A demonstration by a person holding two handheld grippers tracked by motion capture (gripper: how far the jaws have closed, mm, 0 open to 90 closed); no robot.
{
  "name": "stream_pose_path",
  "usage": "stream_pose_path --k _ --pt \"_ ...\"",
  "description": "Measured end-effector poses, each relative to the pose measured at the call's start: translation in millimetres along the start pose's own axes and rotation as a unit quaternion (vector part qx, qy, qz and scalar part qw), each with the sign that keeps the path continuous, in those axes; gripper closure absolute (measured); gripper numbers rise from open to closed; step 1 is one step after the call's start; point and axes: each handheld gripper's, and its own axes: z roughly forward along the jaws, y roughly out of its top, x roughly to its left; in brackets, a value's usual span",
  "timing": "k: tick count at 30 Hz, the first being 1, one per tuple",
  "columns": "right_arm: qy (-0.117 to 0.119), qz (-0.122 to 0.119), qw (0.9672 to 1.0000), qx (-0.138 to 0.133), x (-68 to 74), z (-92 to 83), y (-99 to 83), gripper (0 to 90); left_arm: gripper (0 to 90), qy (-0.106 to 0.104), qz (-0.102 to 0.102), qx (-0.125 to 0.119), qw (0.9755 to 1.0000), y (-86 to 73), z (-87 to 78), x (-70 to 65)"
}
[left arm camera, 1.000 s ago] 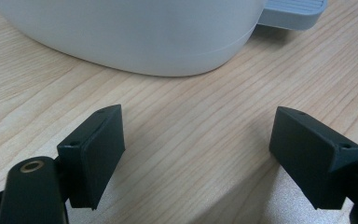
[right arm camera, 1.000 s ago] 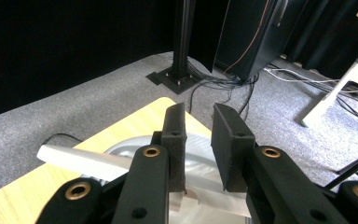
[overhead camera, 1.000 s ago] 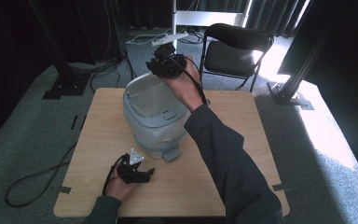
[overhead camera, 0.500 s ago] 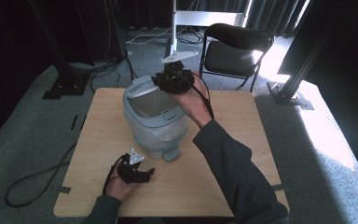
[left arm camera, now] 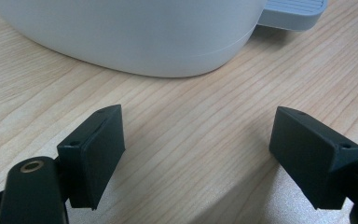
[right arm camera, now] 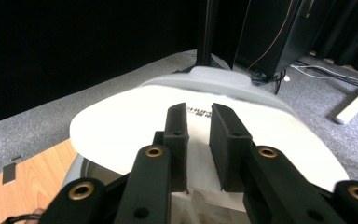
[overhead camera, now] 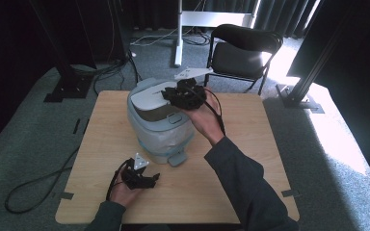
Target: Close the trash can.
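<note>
The right gripper (overhead camera: 169, 97), its jaws narrowly apart and just closing on nothing, hung directly above the grey-and-white rounded plastic cooker's white lid (overhead camera: 150, 99), nearer than the open left gripper (overhead camera: 147, 180) on the tabletop (overhead camera: 250, 144).

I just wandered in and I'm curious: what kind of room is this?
Probably a recording studio or lab, not a home. Black curtains hang around a lone wooden table, cables trail over grey carpet, and a folding chair stands behind.

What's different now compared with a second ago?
The right tool has come down from above the far side onto the grey appliance's white lid, its jaws closing a little with nothing visibly gripped. The left tool, open, stayed on the table, and the appliance stayed put.
</note>
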Motion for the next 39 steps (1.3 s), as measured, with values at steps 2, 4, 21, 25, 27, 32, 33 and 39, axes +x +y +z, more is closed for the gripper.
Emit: stream_pose_path --k 2,4,21,25,27,32,33,39 --pt "0.000 -0.004 1.0000 0.001 1.0 -0.1 -4.4 78.6 18.0 0.000 0.000 0.000 1.0000 0.0 0.0 0.0" --pt "0.000 -0.005 1.0000 0.002 2.1 -0.7 -8.3 78.9 18.0 0.000 0.000 0.000 1.0000 0.0 0.0 0.0" --pt "0.005 -0.003 1.0000 0.000 5.3 -4.6 -31.9 80.1 18.0 0.000 -0.001 0.000 1.0000 0.2 0.3 0.0" --pt "0.006 -0.002 1.0000 -0.002 4.5 -5.9 -35.2 80.2 18.0 0.000 0.000 0.000 1.0000 0.4 0.5 0.0" --pt "0.006 -0.002 1.0000 -0.002 4.3 -6.7 -35.8 80.2 18.0 0.000 0.000 0.000 1.0000 0.4 0.5 0.0" --pt "0.005 -0.004 1.0000 -0.002 5.5 -7.6 -37.1 80.4 18.0 0.000 0.000 0.000 1.0000 0.4 0.5 0.0" --pt "0.006 -0.004 1.0000 -0.003 5.4 -7.6 -37.5 80.4 18.0 0.000 0.000 0.000 1.0000 0.3 0.5 -0.1" --pt "0.003 -0.009 1.0000 0.002 6.7 -6.8 -40.6 81.8 18.0 0.000 0.000 0.000 1.0000 0.4 0.5 0.0"
